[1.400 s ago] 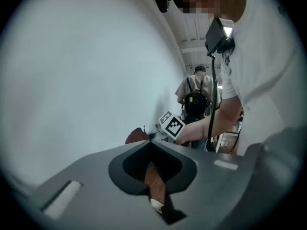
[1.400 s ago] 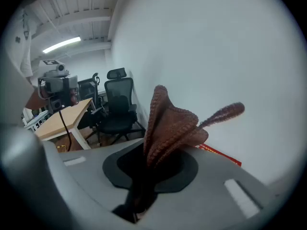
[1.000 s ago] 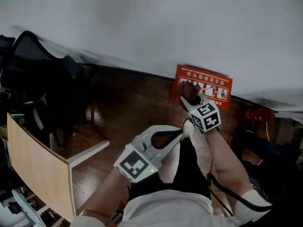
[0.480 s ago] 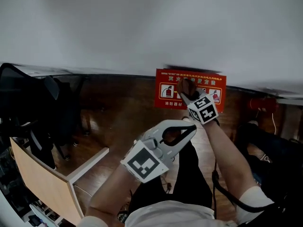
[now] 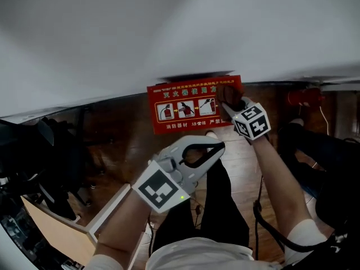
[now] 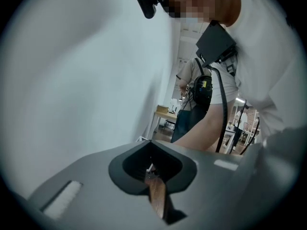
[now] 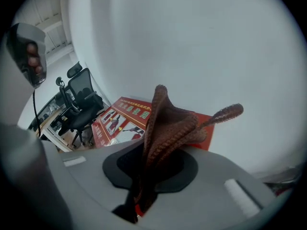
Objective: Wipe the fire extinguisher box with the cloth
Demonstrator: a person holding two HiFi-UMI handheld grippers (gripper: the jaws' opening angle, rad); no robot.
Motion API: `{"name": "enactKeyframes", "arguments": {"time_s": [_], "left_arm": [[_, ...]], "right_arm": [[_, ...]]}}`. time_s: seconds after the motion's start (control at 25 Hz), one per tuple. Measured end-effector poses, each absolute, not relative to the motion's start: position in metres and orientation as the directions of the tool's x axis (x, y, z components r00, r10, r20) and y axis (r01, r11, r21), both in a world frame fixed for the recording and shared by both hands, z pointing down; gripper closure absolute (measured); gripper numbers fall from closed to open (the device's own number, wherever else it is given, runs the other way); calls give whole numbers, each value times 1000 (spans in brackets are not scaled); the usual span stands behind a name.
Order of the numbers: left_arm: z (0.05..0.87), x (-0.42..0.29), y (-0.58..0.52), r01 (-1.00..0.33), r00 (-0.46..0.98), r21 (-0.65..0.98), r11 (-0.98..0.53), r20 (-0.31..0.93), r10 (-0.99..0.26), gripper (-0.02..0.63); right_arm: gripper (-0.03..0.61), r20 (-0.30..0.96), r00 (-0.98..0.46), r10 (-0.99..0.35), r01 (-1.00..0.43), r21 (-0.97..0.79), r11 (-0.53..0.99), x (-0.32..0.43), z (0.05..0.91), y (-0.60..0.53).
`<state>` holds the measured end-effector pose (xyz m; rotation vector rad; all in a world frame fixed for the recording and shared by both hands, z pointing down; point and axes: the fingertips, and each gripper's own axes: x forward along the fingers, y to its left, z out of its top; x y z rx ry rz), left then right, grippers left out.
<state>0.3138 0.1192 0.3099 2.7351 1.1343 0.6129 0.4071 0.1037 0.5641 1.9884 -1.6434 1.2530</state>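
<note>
The fire extinguisher box [image 5: 194, 104] is red with white pictograms and stands on the wood floor against the white wall. My right gripper [image 5: 230, 102] is shut on a brown cloth [image 5: 227, 93] and presses it against the box's right end. In the right gripper view the bunched cloth [image 7: 168, 123] rises out of the right gripper [image 7: 149, 171], with the box [image 7: 120, 116] behind it. My left gripper [image 5: 217, 147] hangs below the box, apart from it, shut with nothing in it. In its own view the left gripper [image 6: 154, 178] shows only a thin gap.
A black office chair [image 5: 39, 156] and a light wooden desk panel [image 5: 62, 229] stand at the left. A red extinguisher [image 5: 301, 97] lies by the wall at the right. Another person [image 6: 196, 99] stands by a desk [image 6: 165, 111] in the background.
The right gripper has carried the cloth along the box from its left part to its right end. The head view has swung, so the box now sits further left. The left gripper stays low.
</note>
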Motion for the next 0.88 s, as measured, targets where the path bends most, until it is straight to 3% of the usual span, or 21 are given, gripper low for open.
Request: {"name": "enactKeyframes", "arguments": {"time_s": [0.68,0.88], "left_arm": [[347,379,182,731,521,293,-617,345,781,614],[365,404,186,743,501,287,-604,360,787,614]], "right_arm": [[526,700,9,-715,-842,-380,-383,451,567,186],[525,666,-36,-745,-794,-472,-384,446,594,187]]}}
